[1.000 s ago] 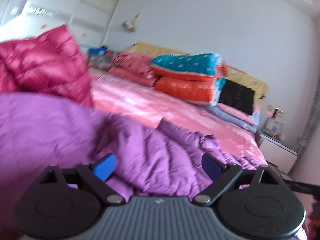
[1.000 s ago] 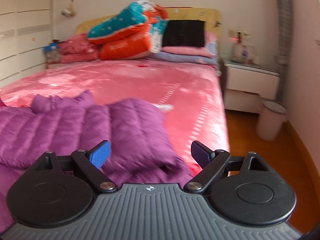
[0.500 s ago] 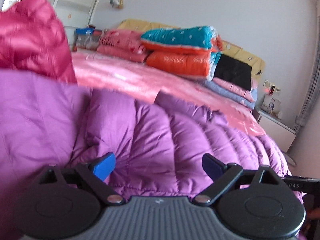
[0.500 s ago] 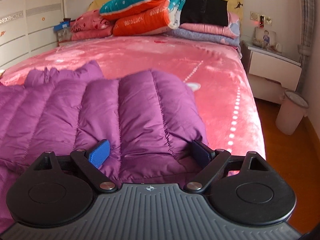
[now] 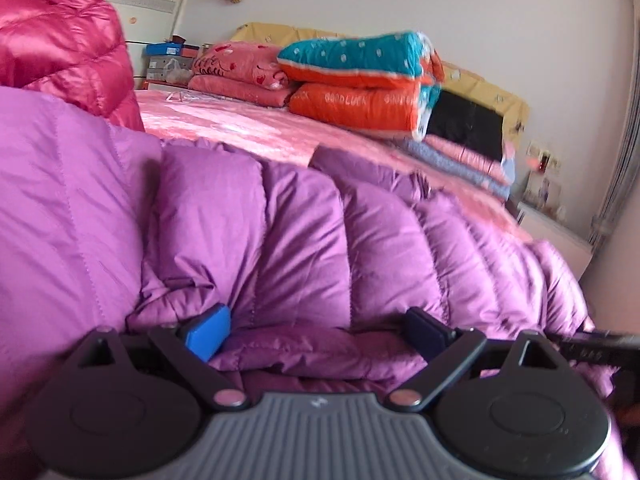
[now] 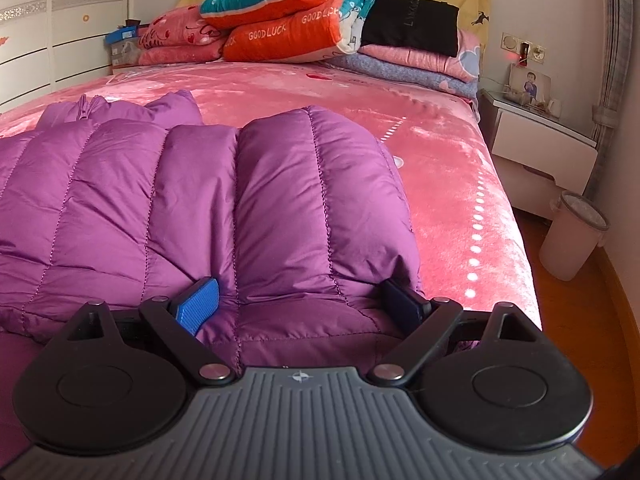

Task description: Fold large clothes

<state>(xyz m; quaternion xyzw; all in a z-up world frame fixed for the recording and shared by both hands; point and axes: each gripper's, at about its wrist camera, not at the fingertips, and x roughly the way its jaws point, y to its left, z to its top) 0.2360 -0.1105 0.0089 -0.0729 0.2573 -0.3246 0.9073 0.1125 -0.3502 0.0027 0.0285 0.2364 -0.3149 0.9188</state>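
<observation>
**A:** Where's your purple down jacket (image 6: 168, 200) lying?

**B:** On the near part of the pink bed (image 6: 440, 168), across its foot. In your right view its quilted channels run away from you toward the headboard; the garment's long side stretches off to your left. The zipped collar (image 6: 86, 106) sits at the far left. A folded-over panel (image 6: 320, 200) bulges right in front of you.

**A:** And my grippers?

**B:** Your right gripper (image 6: 304, 304) is spread wide, with the blue pads (image 6: 198, 304) pressed into the padding on either side of that panel's near end, not clamped. Your left gripper (image 5: 316, 330) is spread too, fingers (image 5: 210, 332) sunk in folds of the same jacket (image 5: 320, 240).

**A:** Edges? Room?

**B:** The jacket's right edge stops short of the bed's right side, leaving a strip of bare pink cover. Beyond the jacket the bed lies open up to the stacked quilts (image 6: 288, 12) at the headboard. A red down jacket (image 5: 64, 40) rises at your far left. Off the bed's right side stand a nightstand (image 6: 540, 148) and a bin (image 6: 572, 236).
</observation>
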